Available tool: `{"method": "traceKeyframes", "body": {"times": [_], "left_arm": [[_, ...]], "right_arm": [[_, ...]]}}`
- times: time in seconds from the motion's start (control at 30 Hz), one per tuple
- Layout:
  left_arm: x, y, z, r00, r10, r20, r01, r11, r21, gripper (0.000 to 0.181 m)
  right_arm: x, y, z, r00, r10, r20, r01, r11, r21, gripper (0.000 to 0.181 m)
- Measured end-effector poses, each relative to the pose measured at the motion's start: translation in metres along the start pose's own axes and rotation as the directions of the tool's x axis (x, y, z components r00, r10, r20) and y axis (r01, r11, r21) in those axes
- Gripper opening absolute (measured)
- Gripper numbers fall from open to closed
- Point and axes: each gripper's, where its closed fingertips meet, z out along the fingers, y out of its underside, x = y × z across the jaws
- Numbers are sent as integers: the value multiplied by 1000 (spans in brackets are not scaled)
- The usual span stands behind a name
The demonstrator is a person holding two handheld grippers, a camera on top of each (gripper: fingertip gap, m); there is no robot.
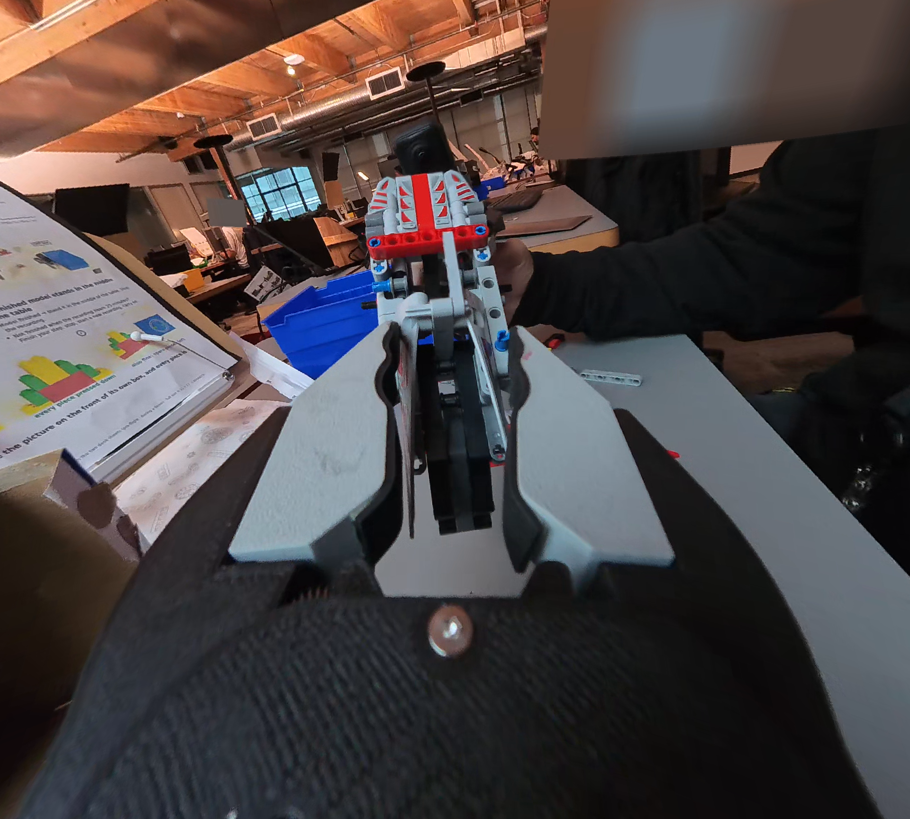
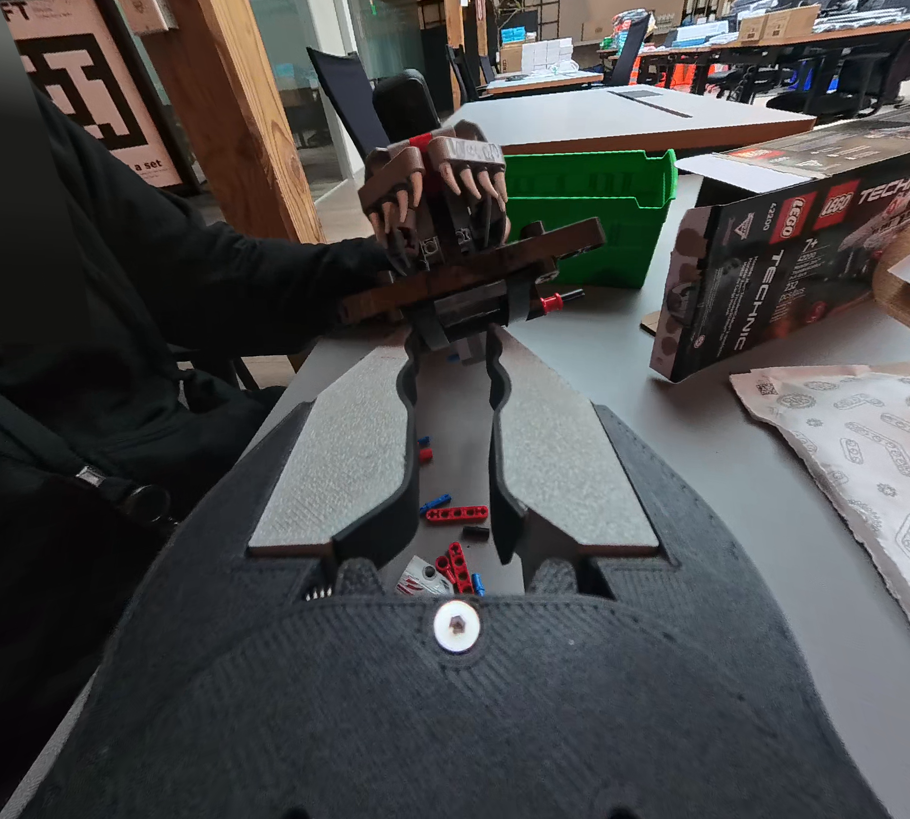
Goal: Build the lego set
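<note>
My left gripper [image 1: 453,352] is shut on the lower part of the lego model [image 1: 428,224], a white and grey build with a red beam and red-striped panels, held up off the grey table [image 1: 689,450]. In the right wrist view the same model [image 2: 443,253] is backlit and dark. My right gripper [image 2: 450,342] closes its tips on the model's grey underside from the opposite side. Loose parts lie on the table under the right gripper: a red beam [image 2: 455,512], more red beams [image 2: 458,569], a white striped panel [image 2: 421,581] and blue pins.
A blue bin [image 1: 320,327] and an instruction sheet on a stand [image 1: 98,327] are on the left. A grey beam [image 1: 610,377] lies on the table. A green bin [image 2: 586,214], the set's box [image 2: 788,263] and a paper bag [image 2: 837,450] are on the right. A person's dark sleeve [image 2: 246,283] reaches in.
</note>
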Motion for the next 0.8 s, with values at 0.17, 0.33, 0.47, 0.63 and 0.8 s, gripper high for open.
{"method": "traceKeyframes", "body": {"times": [0.17, 0.33, 0.47, 0.63, 0.8], "left_arm": [[-4, 1, -5, 1000, -12, 7, 12, 1000, -4, 37], [-6, 6, -6, 998, -68, 2, 68, 997, -27, 37], [-7, 15, -6, 999, -53, 11, 53, 996, -70, 37], [-7, 16, -7, 998, -58, 10, 59, 995, -75, 37], [-11, 22, -8, 996, -82, 21, 84, 991, -104, 38]], "right_arm": [[3, 7, 3, 999, -18, -27, 17, 999, -46, 21], [6, 14, 3, 999, -18, -38, 15, 997, -78, 19], [8, 20, 3, 998, -49, -48, 44, 993, -105, 12], [8, 22, 4, 997, -60, -51, 54, 992, -114, 11], [12, 28, 5, 995, -71, -73, 60, 987, -146, 9]]}}
